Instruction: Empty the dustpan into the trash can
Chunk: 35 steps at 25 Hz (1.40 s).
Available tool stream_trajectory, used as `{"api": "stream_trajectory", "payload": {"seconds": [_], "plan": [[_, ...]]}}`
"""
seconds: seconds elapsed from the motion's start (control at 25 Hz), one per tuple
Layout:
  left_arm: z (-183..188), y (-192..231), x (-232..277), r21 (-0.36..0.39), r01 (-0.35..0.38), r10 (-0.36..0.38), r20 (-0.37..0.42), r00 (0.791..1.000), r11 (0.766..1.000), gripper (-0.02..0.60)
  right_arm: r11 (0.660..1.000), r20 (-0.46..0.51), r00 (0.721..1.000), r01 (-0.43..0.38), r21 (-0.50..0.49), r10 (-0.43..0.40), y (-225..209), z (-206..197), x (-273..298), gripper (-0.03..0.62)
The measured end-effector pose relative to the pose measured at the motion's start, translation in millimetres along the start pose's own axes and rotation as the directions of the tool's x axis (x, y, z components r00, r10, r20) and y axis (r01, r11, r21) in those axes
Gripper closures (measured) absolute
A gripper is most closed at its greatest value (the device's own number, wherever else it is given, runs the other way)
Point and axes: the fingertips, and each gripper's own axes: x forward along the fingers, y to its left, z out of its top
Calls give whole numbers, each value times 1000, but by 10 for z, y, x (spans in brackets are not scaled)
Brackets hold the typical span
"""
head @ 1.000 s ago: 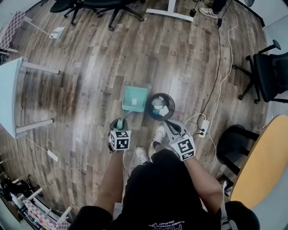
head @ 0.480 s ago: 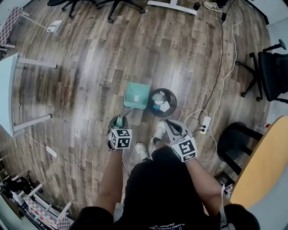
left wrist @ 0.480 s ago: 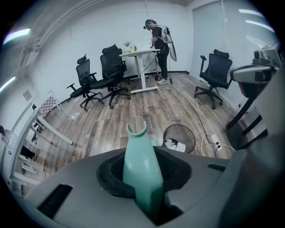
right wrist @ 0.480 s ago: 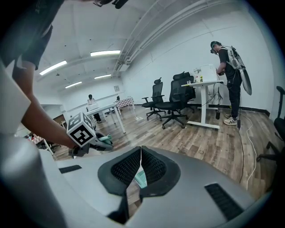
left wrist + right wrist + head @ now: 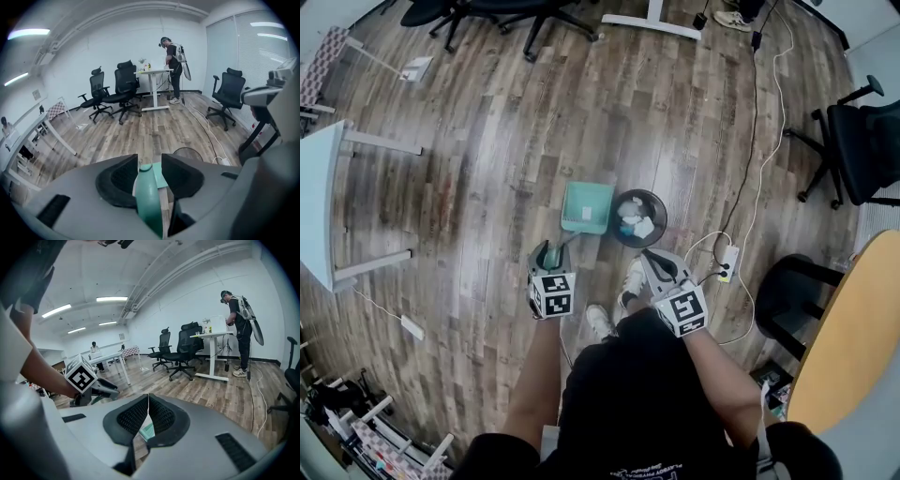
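Note:
A teal dustpan (image 5: 587, 207) lies flat on the wood floor, right beside a round black trash can (image 5: 638, 217) that holds white crumpled paper. Its handle (image 5: 149, 197) runs back up between the jaws of my left gripper (image 5: 549, 259). Those jaws have just been opening: the handle leans on the left pad and a gap shows at the right pad. In the left gripper view, the can (image 5: 187, 153) sits just right of the left gripper (image 5: 150, 161). My right gripper (image 5: 653, 265) hovers above my shoes, shut and empty; in its own view the right gripper (image 5: 148, 397) has its pads meeting.
A white cable and power strip (image 5: 727, 262) lie right of the can. A white table (image 5: 323, 202) stands at left and a wooden tabletop (image 5: 853, 328) at right. Office chairs (image 5: 862, 141) ring the room. A person stands at a far desk (image 5: 176, 70).
The dustpan and the can keep their places on the floor. My left gripper has drawn slightly back along the handle. The right gripper has stayed put.

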Motion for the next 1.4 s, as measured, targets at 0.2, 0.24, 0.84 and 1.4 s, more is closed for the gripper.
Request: {"api": "stream_trajectory", "payload": {"seconds": [0.2, 0.24, 0.84, 1.4], "plan": [[286, -74, -430, 20, -14, 12, 91, 996, 1000, 428, 1000, 47, 999, 19, -10, -18, 151, 202, -166, 569], [335, -98, -529, 23, -10, 7, 111, 994, 1000, 428, 1000, 62, 998, 24, -14, -23, 192, 261, -202, 569], [783, -342, -2250, 21, 110, -109, 408, 907, 994, 508, 987, 310, 943, 151, -58, -126, 903, 1238, -1028, 569], [860, -414, -3326, 97, 215, -231, 567, 790, 972, 558, 932, 396, 900, 287, -221, -183, 1617, 1783, -1736, 571]]}}
